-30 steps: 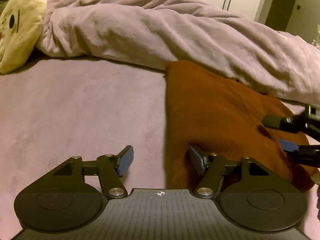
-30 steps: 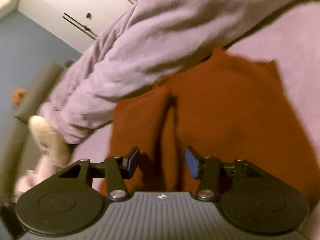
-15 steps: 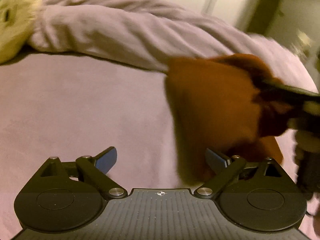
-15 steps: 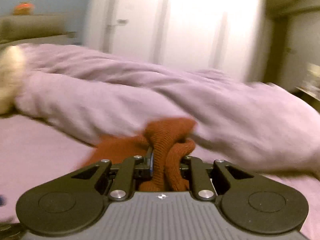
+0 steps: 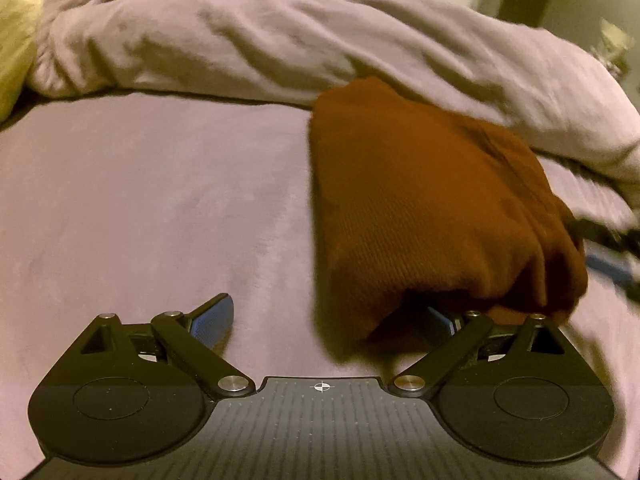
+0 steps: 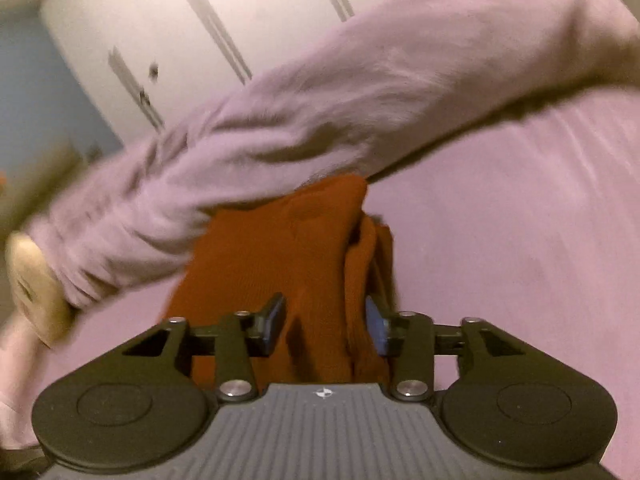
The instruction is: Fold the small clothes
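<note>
The fingers of the right gripper (image 6: 325, 322) were seen parted about halfway, having just been opening, with a bunched fold of the rust-brown knitted garment (image 6: 280, 256) lying between them; the blue pad on the right side sat just beside the fold, while a gap was left at the dark pad on the other side, so no grip was shown. The fingers of the left gripper (image 5: 326, 320) were spread wide, nothing being clamped: one blue pad (image 5: 214, 316) was poised over the bare mauve bed sheet (image 5: 140, 208), and the other was partly hidden under the near edge of the garment (image 5: 420, 208). The garment was found folded over into a thick bundle on the bed, lying to the right in the left wrist view, its far end touching a rumpled mauve duvet (image 5: 260, 36) heaped across the bed behind it. The right gripper (image 5: 608, 252) was glimpsed, blurred, at the bundle's right edge. A pale yellow cushion (image 5: 16, 36) was seen at the far left beside the duvet, and white wardrobe doors (image 6: 180, 28) were seen beyond the bed.
</note>
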